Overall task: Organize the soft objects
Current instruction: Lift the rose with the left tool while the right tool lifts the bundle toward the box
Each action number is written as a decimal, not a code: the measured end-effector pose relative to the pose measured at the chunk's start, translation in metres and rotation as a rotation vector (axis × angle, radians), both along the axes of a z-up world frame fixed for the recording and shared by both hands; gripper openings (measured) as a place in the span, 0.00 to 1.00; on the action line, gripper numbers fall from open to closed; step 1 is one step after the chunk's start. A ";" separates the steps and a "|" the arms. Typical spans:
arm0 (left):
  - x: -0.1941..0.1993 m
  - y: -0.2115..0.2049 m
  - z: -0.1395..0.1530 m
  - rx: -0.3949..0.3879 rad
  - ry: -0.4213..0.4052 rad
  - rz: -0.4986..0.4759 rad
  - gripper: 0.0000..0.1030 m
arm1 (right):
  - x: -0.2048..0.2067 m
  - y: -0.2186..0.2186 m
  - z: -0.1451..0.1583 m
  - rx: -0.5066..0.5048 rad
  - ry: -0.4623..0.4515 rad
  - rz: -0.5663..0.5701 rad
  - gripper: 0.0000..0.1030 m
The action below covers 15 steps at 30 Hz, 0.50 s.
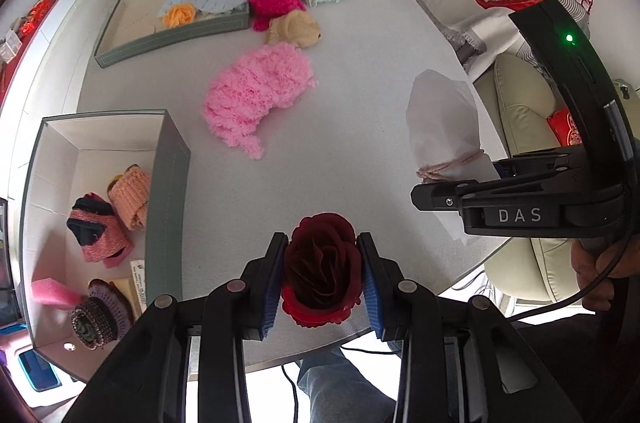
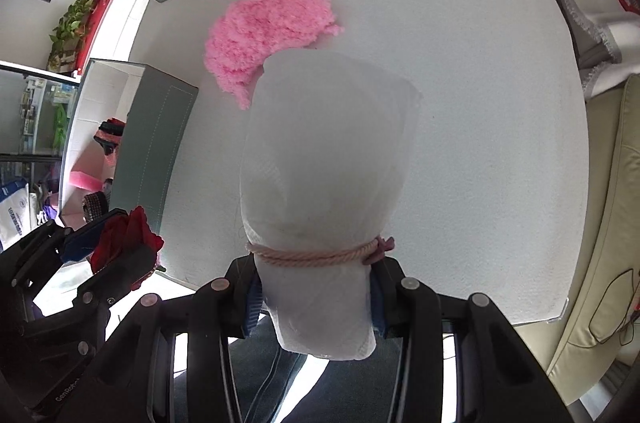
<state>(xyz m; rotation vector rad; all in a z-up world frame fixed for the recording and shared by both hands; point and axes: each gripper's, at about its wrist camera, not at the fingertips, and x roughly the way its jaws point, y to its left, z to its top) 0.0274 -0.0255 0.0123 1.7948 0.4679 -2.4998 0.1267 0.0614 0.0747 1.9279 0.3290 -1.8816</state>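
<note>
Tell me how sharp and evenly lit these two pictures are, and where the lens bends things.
Left wrist view: even daylight, dark red rose in the left gripper sharp, table edge bowed, corners black. Right wrist view: white wrapped bundle in the right gripper fills the middle, soft and washed out; bright glare below the table edge; box walls curve.

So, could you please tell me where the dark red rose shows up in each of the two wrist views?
Left wrist view: the dark red rose sits bottom centre, clamped in the left hand-held gripper.
Right wrist view: the rose is at the lower left edge, in that same gripper.
Shared landmark: the light pink fluffy cloth on the table.
</note>
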 end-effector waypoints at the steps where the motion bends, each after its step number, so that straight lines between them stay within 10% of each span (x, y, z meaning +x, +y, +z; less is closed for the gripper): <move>1: 0.007 -0.005 0.006 0.002 0.010 0.013 0.36 | 0.000 -0.005 0.003 0.002 0.008 0.012 0.44; 15: 0.035 -0.045 0.014 0.036 0.092 0.192 0.35 | 0.010 -0.053 0.024 0.042 0.064 0.162 0.44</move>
